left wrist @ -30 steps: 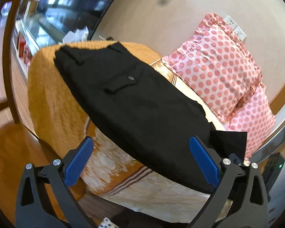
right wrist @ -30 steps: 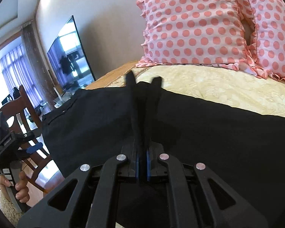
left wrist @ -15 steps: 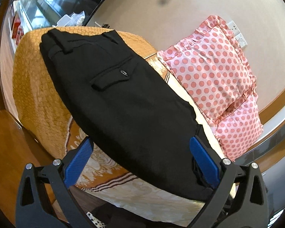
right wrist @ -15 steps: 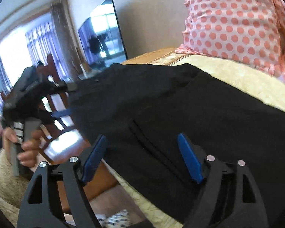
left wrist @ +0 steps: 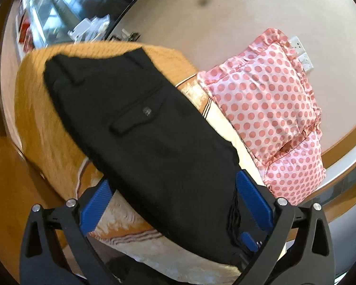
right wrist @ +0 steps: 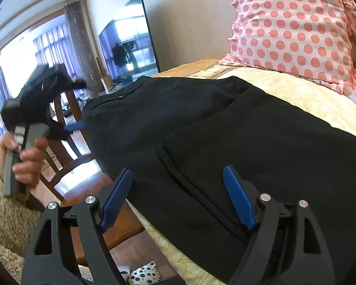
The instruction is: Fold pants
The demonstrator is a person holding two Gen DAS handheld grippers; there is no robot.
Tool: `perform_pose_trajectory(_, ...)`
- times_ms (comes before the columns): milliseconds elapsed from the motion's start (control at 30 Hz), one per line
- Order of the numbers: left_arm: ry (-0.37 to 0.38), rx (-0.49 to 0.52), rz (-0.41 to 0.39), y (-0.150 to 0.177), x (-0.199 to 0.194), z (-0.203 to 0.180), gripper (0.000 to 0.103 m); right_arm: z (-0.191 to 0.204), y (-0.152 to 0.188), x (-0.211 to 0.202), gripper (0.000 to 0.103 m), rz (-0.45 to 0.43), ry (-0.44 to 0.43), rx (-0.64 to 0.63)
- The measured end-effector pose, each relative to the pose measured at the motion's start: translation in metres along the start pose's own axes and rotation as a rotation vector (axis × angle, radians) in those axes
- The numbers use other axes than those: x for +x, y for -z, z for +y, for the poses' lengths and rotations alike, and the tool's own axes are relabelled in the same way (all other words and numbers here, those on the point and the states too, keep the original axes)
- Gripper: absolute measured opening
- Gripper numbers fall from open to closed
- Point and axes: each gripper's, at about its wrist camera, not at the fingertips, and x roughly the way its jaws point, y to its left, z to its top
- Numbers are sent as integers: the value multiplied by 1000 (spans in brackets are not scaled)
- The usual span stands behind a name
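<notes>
Black pants (left wrist: 140, 128) lie folded lengthwise on the bed, waistband and back pocket at the far end. In the right wrist view the pants (right wrist: 225, 130) show a leg end folded over the lower layer. My left gripper (left wrist: 175, 204) is open and empty, its blue pads on either side of the pants' near end. My right gripper (right wrist: 178, 197) is open and empty just above the folded edge. The left gripper also shows in the right wrist view (right wrist: 47, 99), held in a hand at the left.
Two pink polka-dot pillows (left wrist: 268, 104) lean on the wall at the bed's back. An orange and cream bedspread (left wrist: 35, 109) covers the bed. A wooden chair (right wrist: 68, 142) stands by the bed's edge. A TV (right wrist: 130, 45) hangs on the wall.
My right gripper has opened, let go of the pants and pulled back. My left gripper has stayed open and shifted a little near the pants' end.
</notes>
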Motion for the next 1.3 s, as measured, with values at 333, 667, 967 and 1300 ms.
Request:
perform_pose_trajectory(333,-147,-145,-40,-41,9,35,61,5,6,-9,86,-16,-9,-60)
perform_pose_trajectory(667,-339,139,-203,-30,-9,-41,16,-63,21,-89,86,-152,-43,192)
perform_pose_trajectory(967,-44,838,-125,102,22,-270,14,-125,59,-185,88,-328,177,356)
perform_pose_trajectory(1300,152,1217,297,290,88,-288,14,-184,113,-260,88,-405,426,577)
